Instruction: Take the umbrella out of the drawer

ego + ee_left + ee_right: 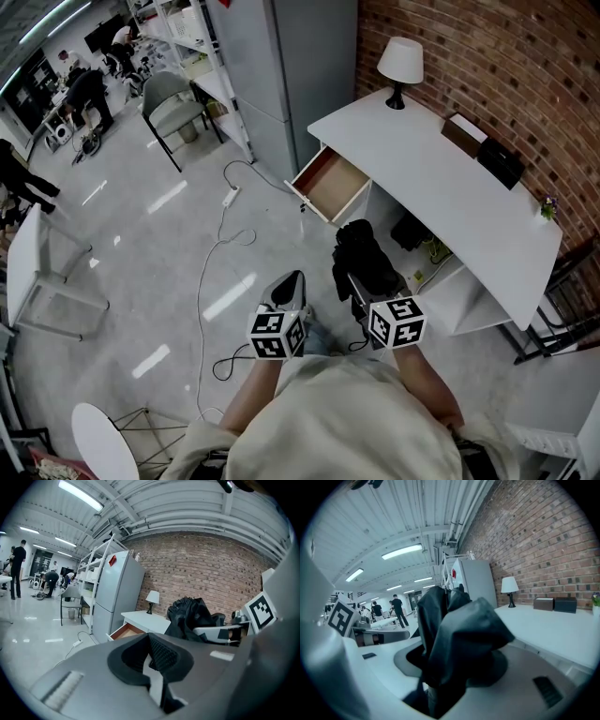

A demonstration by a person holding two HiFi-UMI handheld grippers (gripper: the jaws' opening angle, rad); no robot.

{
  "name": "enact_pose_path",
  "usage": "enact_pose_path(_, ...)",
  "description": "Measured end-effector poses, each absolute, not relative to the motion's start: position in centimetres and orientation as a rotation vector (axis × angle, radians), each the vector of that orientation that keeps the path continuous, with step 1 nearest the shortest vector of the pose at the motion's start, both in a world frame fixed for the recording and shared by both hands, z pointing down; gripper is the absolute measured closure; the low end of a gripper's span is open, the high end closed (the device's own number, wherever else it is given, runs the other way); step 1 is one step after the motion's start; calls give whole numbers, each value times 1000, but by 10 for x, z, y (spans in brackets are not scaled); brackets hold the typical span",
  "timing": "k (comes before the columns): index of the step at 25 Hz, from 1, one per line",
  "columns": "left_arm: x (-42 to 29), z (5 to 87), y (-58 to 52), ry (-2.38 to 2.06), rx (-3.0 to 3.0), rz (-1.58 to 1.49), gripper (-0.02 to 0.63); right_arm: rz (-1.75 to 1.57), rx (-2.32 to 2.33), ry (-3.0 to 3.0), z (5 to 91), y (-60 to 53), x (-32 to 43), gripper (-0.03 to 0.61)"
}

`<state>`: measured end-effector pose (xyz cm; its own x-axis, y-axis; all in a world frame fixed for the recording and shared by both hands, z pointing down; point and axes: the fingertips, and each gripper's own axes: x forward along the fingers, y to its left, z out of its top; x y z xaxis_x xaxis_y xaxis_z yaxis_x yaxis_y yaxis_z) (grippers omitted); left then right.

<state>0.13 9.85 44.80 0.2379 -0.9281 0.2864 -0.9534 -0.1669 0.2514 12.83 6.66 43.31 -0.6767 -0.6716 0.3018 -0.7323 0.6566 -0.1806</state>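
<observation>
Umbrella [364, 255], black, bundled: clear of the drawer [330, 184], in the air on its near side, gripped by the right tongs [362, 292]. Left tongs [289, 287] clenched, empty. Drawer open under the white bench [450, 187]. Removal looks done.
</observation>
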Motion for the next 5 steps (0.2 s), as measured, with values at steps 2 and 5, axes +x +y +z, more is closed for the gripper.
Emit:
enact_pose_path(2,-1,448,98,-1730,2142,88,601,423,1145,-2669,432,65,126,365)
enact_pose_path(5,-6,448,97,-1730,2140,85,601,417,1143,-2674,431,63,122,365)
